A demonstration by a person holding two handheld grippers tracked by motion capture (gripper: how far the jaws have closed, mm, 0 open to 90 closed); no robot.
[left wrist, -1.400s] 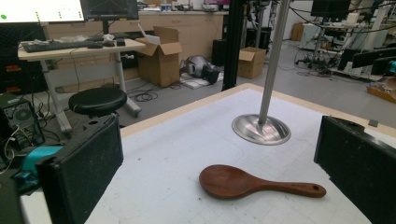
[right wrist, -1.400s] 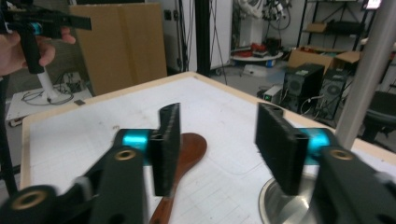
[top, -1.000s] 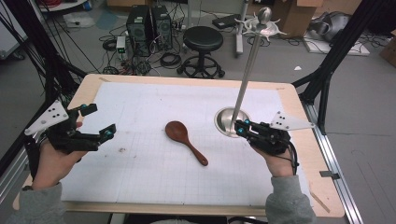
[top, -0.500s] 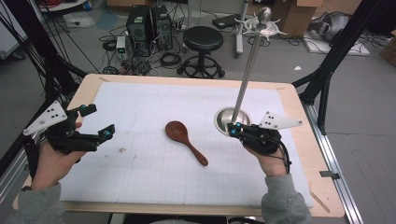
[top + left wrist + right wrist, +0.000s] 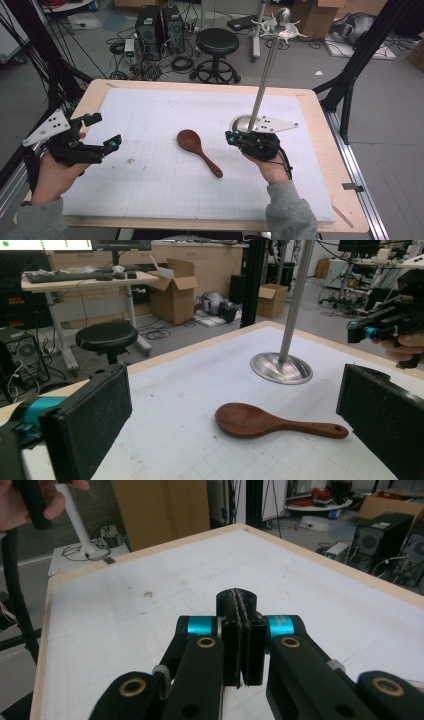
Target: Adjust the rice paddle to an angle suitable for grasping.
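Since the earlier frame my right gripper (image 5: pixel 231 137) has slid leftward off the rim of the steel stand base (image 5: pixel 243 123) toward the wooden spoon (image 5: pixel 198 150), while my left gripper (image 5: pixel 102 132) has held its place near the desk's (image 5: pixel 150 102) left edge. Right fingers (image 5: pixel 242 640) are pressed flat together and hold nothing; left fingers (image 5: pixel 87 420) stand wide apart, also empty, and frame the spoon in the left gripper view. The spoon lies flat at mid-desk, bowl toward the far left, handle running toward the near right, apart from the stand base and from both grippers. I judge the step in hand to be the approach to the spoon: the right fingers must part before descending, and they should straddle the thin handle across its width, low to the mat, since the spoon sits flush. Open room is generous to the left and near side of the spoon; the upright pole (image 5: pixel 265 70) just behind the right hand is the obstacle to mind on any lift or swing.
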